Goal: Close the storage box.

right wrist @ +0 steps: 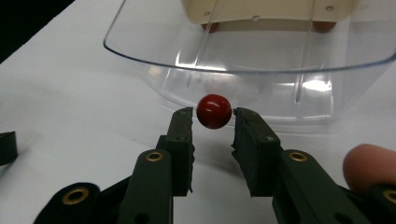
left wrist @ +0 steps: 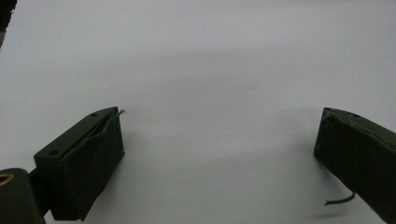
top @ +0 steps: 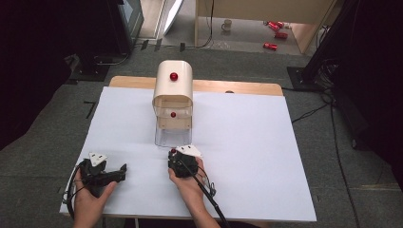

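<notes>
red knob [right wrist: 214, 111] on the pulled-out clear drawer [right wrist: 247, 70], near the table's near edge, sits pinched at the very fingertips of the right gripper [right wrist: 213, 122], so a skewed pull could slip it free, while the left gripper [left wrist: 219, 140] rests wide open and empty.

Glossy red knob [right wrist: 214, 111], clear smooth plastic drawer [right wrist: 261, 70], matt white paper-like table cover [top: 247, 156], matt black, possibly rubbery, gripper pads [right wrist: 187, 140].

Red glossy ball [right wrist: 214, 111] w/ white glint. Clear plastic drawer [right wrist: 247, 70], no tint. Cream cabinet [top: 173, 88] w/ red knobs [top: 174, 76]. Plain white sheet [top: 247, 142] on light wood table [top: 237, 87]. Both grippers black: left [top: 124, 167], right [top: 174, 153], w/ brass-coloured rivets.
</notes>
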The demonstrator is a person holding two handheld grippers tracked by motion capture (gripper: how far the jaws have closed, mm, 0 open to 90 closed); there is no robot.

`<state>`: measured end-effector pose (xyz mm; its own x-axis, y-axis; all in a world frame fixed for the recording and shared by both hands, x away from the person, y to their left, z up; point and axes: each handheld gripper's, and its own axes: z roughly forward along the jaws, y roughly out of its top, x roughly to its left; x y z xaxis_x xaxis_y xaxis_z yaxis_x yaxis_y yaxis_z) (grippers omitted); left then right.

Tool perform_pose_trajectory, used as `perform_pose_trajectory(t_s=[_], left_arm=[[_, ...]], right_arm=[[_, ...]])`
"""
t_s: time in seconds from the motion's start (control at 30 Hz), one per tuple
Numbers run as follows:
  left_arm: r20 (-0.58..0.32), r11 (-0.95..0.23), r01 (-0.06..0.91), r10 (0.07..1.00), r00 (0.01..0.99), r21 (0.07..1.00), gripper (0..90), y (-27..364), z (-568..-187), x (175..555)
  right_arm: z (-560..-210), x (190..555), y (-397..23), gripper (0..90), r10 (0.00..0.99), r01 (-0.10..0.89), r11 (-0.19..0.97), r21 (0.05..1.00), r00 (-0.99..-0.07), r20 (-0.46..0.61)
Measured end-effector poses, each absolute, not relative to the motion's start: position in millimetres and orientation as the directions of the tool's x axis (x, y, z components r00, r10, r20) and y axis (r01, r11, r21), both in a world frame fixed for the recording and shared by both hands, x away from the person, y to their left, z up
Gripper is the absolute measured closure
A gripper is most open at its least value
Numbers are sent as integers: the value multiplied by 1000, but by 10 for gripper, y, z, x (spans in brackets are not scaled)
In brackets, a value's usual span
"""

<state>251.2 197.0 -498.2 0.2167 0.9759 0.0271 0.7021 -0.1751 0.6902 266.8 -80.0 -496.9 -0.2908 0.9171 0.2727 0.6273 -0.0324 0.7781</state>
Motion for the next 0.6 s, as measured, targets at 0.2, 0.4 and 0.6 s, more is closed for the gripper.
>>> perform_pose_trajectory(t_s=[0.2,0.4,0.6], left_arm=[[27,-175,702,976,217,690,13,1970,-4982,2513],[27,-175,702,976,217,690,13,1970,-4982,2513],[27,-175,702,976,217,690,13,1970,-4982,2513]], right_arm=[[-4908,2675,-796,745,920,606,-47,794,-283,271],[-4829,2742,-809,749,922,595,-37,803,-290,257],[-4781,2859,-787,751,922,599,-16,801,-301,244]])
